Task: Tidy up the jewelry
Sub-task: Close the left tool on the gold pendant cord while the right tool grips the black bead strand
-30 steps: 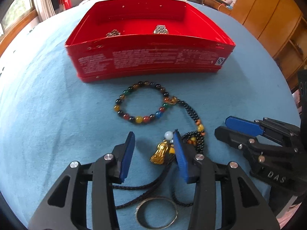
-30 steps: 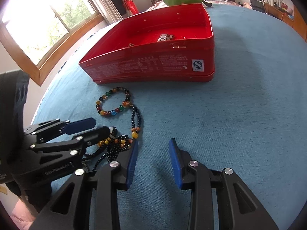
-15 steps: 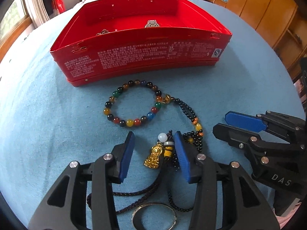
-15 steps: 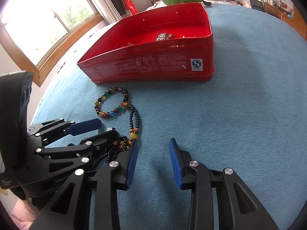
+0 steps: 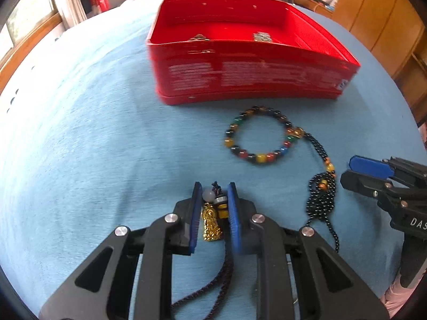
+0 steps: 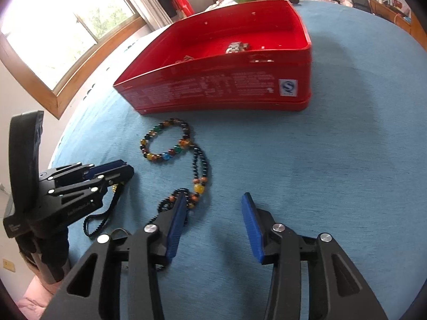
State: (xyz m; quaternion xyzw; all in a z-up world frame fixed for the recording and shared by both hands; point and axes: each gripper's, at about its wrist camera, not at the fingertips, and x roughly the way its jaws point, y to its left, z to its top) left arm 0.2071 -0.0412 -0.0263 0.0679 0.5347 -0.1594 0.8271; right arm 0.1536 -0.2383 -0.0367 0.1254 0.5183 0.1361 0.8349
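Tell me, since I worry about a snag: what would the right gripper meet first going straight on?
Probably bare blue cloth; the right gripper has nothing between its opening jaws. The black bead strand lies just left.

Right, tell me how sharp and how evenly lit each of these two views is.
Left wrist view: motion blur smears the red tin and the bead bracelet, while the gold charm between the tongs' pads stays fairly crisp. Right wrist view: mostly sharp, but the window is blown out white. Both views bend the blue cloth into a fisheye curve.
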